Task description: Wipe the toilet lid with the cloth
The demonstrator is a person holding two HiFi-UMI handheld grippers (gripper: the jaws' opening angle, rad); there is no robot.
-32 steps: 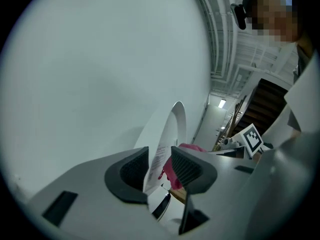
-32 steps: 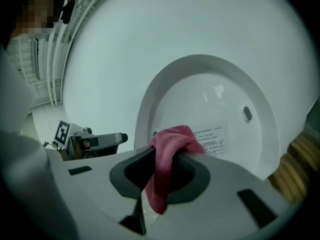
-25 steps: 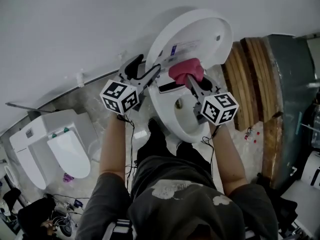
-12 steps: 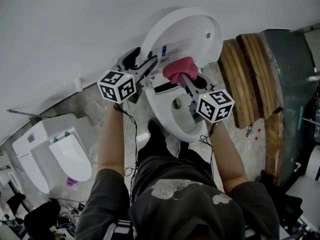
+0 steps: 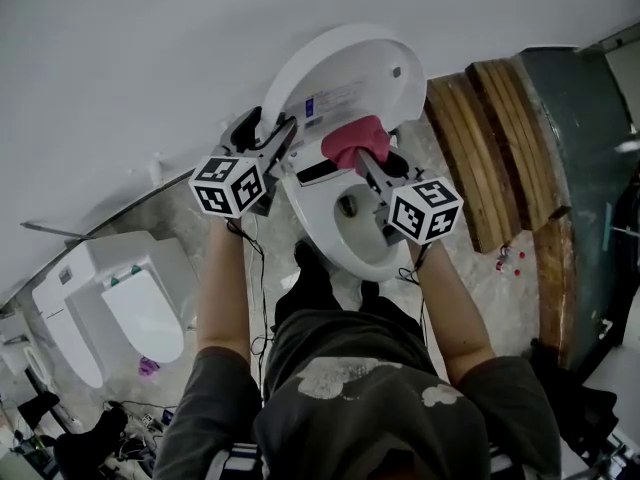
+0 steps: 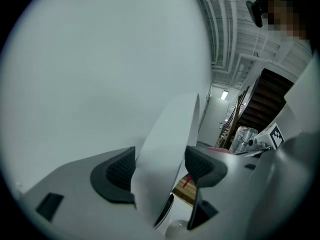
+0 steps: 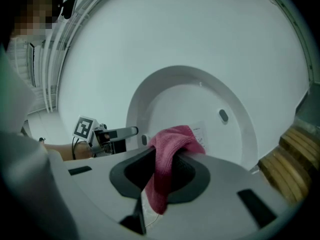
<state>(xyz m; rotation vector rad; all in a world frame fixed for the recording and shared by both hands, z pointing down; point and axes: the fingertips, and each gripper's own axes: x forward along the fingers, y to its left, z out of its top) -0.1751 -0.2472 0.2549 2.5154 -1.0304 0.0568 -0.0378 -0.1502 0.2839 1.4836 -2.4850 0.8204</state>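
Note:
The white toilet lid [image 5: 340, 73] stands raised against the wall above the bowl [image 5: 352, 236]. My left gripper [image 5: 268, 130] is shut on the lid's left edge. In the left gripper view that thin white edge [image 6: 167, 144] runs between the two dark pads [image 6: 119, 173]. My right gripper [image 5: 366, 160] is shut on a pink cloth [image 5: 354, 139], which sits low on the lid's inner face near the hinge. In the right gripper view the cloth [image 7: 167, 151] bunches over the jaws in front of the lid [image 7: 210, 101], with the left gripper [image 7: 112, 134] beyond it.
A second white toilet [image 5: 125, 303] stands at the lower left with cables on the floor beside it. Wooden planks [image 5: 490, 158] lean at the right of the bowl. The plain wall [image 5: 130, 58] is right behind the lid. The person's legs fill the space before the bowl.
The head view has drifted, so the toilet sits further left in frame. Both grippers keep their holds; the cloth stays low on the lid, shifted slightly along it.

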